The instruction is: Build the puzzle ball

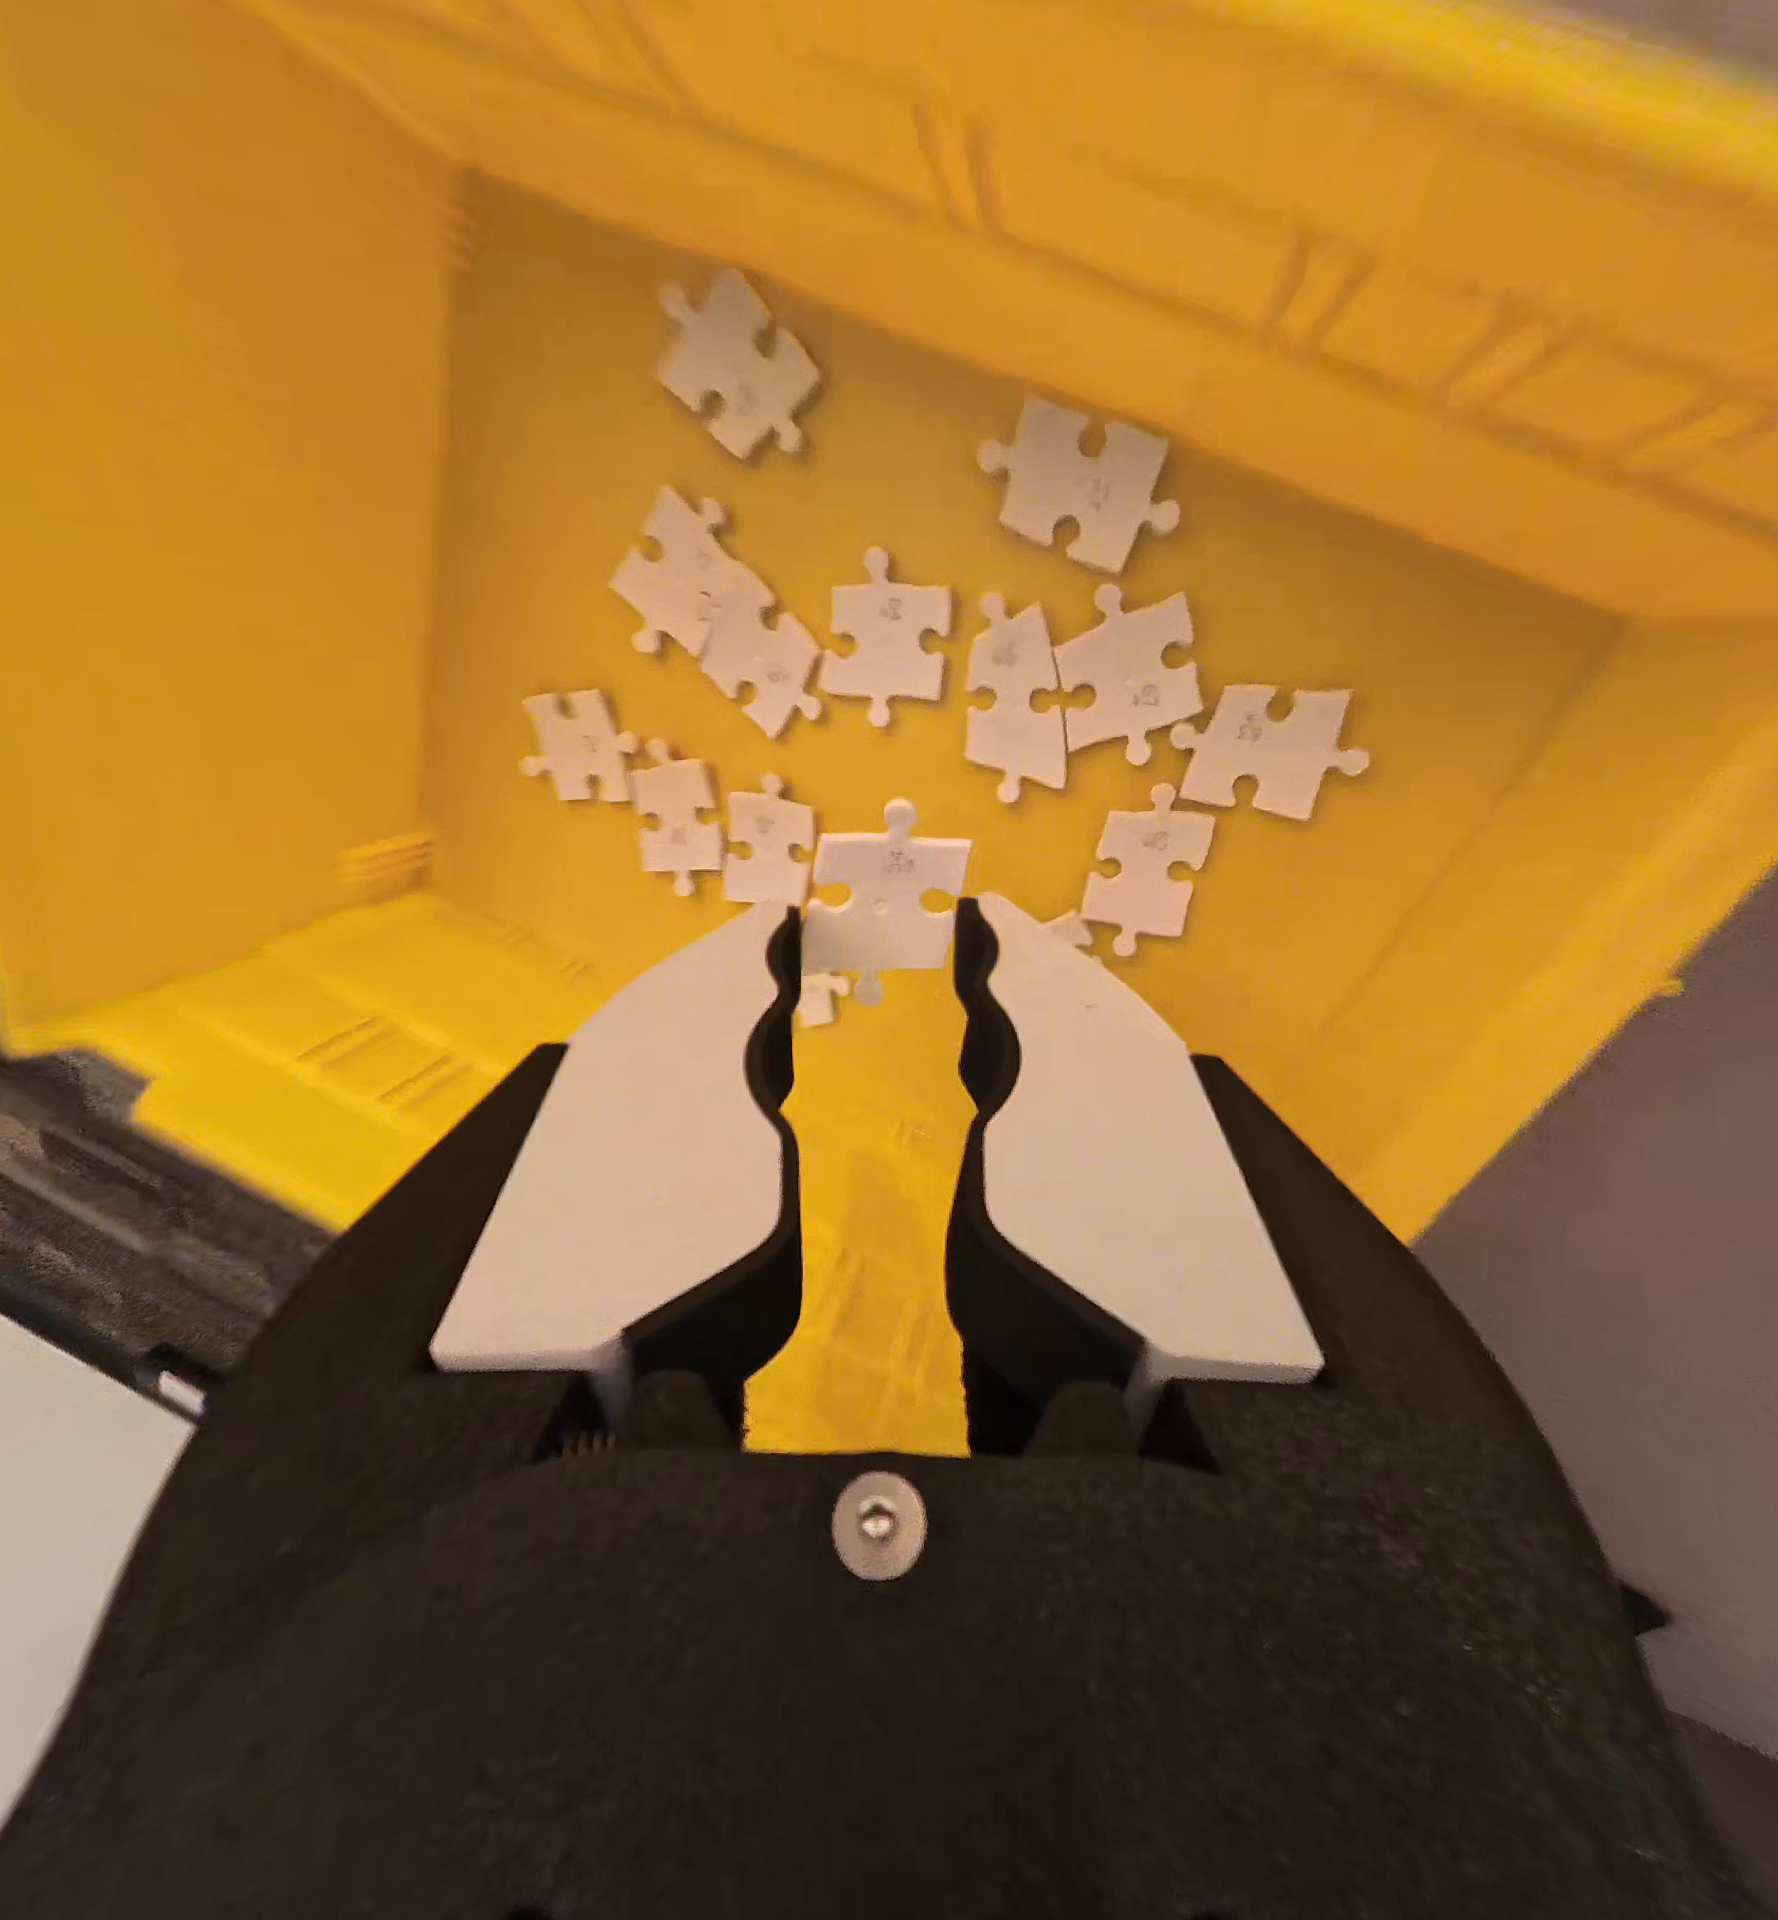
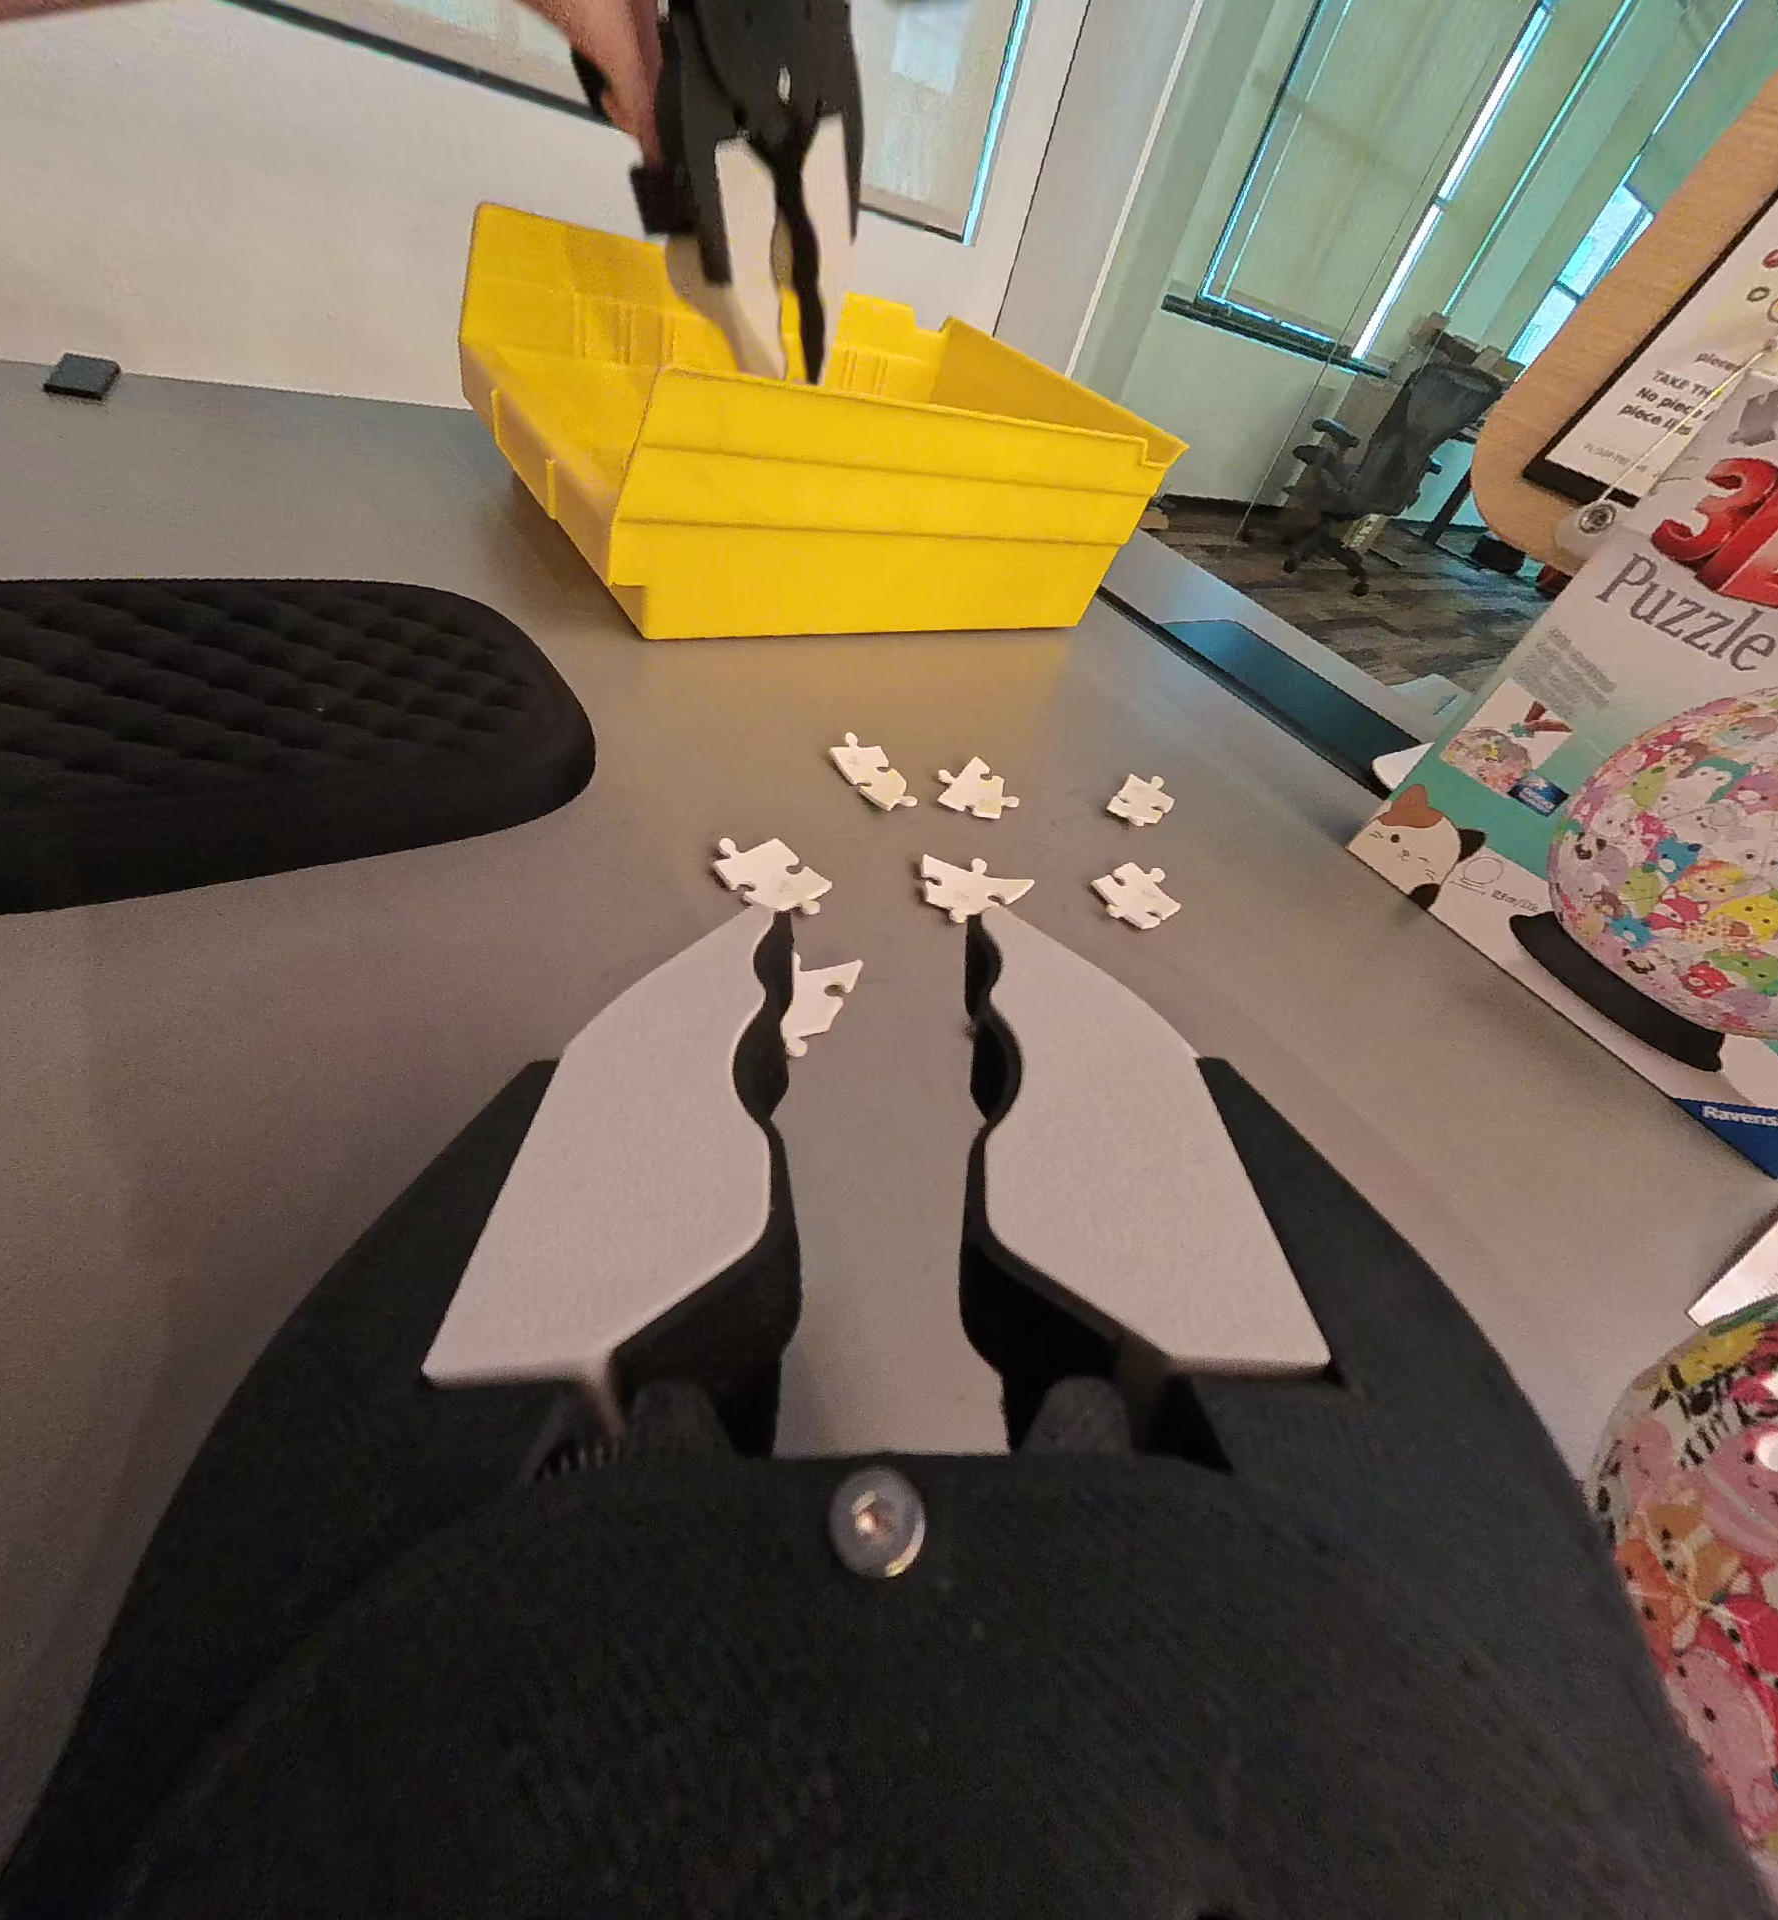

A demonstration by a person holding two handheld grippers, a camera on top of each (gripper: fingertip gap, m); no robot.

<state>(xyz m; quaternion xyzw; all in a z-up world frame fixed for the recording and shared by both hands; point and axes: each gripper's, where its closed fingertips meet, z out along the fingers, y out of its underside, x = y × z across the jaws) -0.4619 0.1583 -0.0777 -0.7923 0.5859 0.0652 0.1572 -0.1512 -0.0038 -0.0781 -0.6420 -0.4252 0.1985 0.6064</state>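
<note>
Puzzle ball (image 2: pixel 1737 1621), partly built, sits at the tabletop's (image 2: pixel 241 1039) near right edge. Left hand-held gripper (image 1: pixel 883 920) is inside the yellow bin (image 1: pixel 189 520), pinching one white puzzle piece (image 1: pixel 885 904) above loose ones. Right hand-held gripper (image 2: pixel 877 930) hovers empty, jaws narrowly apart, over seven white pieces (image 2: pixel 973 883) mid-tabletop.

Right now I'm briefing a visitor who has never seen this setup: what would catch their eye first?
The bright yellow bin at the far end of the grey table, where the left gripper pinches one white puzzle piece above the loose pieces lying inside. Next, the white pieces in rows on the table ahead of the open right gripper, and the colourful puzzle ball at the right edge.
</note>
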